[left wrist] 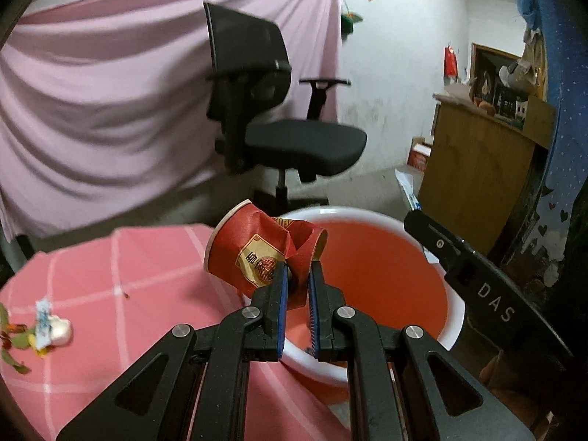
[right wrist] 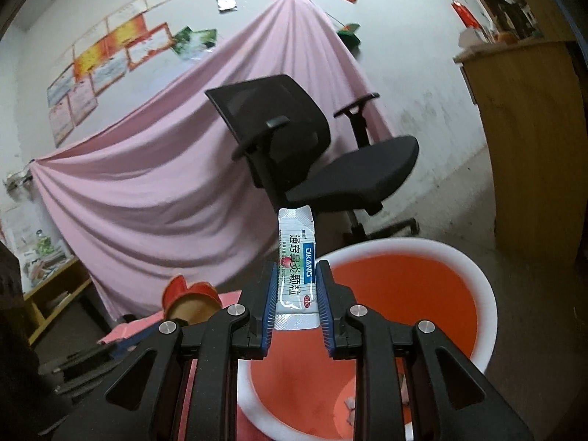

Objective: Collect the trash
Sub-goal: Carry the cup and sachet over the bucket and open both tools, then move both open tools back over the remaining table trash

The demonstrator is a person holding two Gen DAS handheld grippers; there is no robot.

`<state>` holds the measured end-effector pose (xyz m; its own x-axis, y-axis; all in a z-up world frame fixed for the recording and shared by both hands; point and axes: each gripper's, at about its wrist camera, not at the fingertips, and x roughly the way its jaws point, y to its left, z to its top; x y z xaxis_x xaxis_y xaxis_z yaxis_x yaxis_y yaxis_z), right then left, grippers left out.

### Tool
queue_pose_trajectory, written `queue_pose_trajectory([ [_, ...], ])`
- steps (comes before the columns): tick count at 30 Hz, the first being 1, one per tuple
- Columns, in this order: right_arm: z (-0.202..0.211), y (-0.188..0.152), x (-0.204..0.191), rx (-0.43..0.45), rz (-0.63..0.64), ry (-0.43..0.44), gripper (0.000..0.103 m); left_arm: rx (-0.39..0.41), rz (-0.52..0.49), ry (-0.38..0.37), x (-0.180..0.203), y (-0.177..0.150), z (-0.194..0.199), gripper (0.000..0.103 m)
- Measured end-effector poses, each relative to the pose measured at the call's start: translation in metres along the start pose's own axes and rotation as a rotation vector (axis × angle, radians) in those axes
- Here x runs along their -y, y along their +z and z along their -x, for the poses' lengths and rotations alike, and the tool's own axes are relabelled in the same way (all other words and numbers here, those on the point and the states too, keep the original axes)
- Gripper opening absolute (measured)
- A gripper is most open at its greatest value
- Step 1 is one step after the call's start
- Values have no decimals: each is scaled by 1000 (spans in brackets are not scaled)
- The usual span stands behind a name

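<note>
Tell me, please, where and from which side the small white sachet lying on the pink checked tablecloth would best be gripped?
Probably across its narrow width, coming from above. The white sachet lies flat on the pink tablecloth and looks thin, so the long edges suit the pads best. It rests against a pale lump and leaves, so the far end, clear of them, seems easier.

We see the bin's (right wrist: 474,279) wide mouth open at lower centre of both views, nothing across it. In the left wrist view the right claw's (left wrist: 488,275) black body crosses the rim at right. The office chair (left wrist: 294,136) stands behind, well apart.
</note>
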<state>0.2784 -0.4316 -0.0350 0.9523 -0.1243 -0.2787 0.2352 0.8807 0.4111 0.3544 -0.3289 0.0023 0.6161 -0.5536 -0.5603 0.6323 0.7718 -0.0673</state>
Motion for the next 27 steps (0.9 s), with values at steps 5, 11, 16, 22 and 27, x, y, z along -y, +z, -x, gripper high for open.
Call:
queue_pose_trajectory([
  [5, -6, -1, 6, -38, -20, -15, 21, -59, 14, 0, -3, -1, -11, 10],
  [11, -9, -3, 9, -64, -33, -18, 30, -60, 36, 3, -12, -6, 0, 12],
  [16, -9, -3, 8, -62, -33, -21, 34, -55, 60, -1, -20, -11, 13, 21],
  [22, -8, -2, 8, -49, -35, -21, 41, -25, 90, -13, -28, -8, 22, 31],
  [27, -8, -1, 7, -38, -26, -25, 41, 8, 109, 8, -35, -8, 32, 35],
])
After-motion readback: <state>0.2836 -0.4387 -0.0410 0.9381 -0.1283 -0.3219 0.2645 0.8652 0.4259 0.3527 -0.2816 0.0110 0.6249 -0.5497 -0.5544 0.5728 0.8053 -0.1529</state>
